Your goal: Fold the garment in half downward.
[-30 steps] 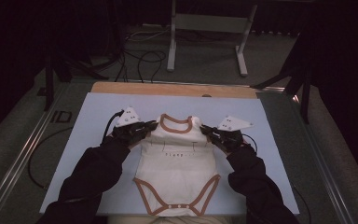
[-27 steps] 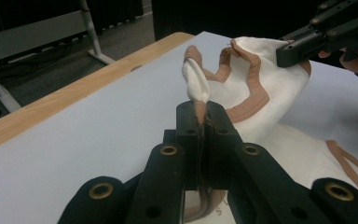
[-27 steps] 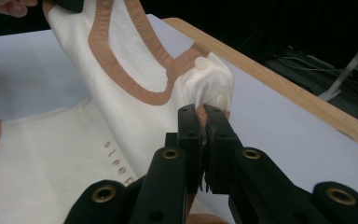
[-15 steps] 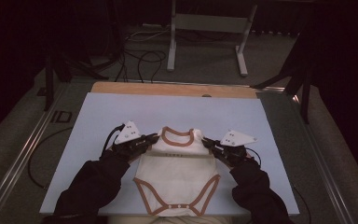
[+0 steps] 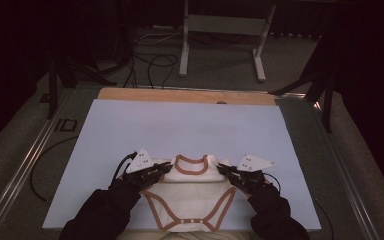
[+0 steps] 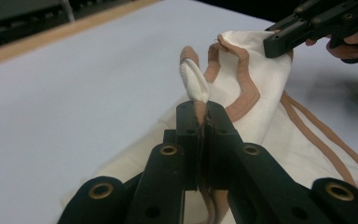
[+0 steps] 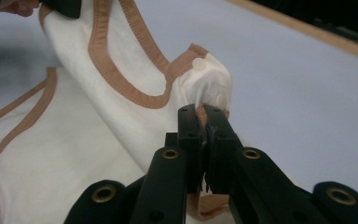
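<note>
Cream cotton with tan binding, the baby bodysuit (image 5: 190, 197) lies on the pale blue worktop (image 5: 130, 130) near its front edge, neckline away from me and the snap crotch toward me. From the high view I have a shoulder in each hand: my left gripper (image 5: 161, 168) at one corner, my right gripper (image 5: 226, 171) at the other, so the top edge hangs stretched between them and, I judge, can be folded or laid down straight rather than bunching.

In the left gripper view my fingers (image 6: 189, 133) are pressed together on the tan-edged shoulder, a tuft of white cloth poking up above the tips. The pinch sits right on the binding, which I take to be the firmest spot to grip thin fabric. The other gripper bites the far shoulder at the upper right.

In the right gripper view my fingers (image 7: 191, 135) are likewise clamped on the bodysuit (image 7: 121, 121), just below the two snap studs on the shoulder flap. The cloth drapes down from the grip to the worktop, lifted at the top while the lower body rests flat.
</note>
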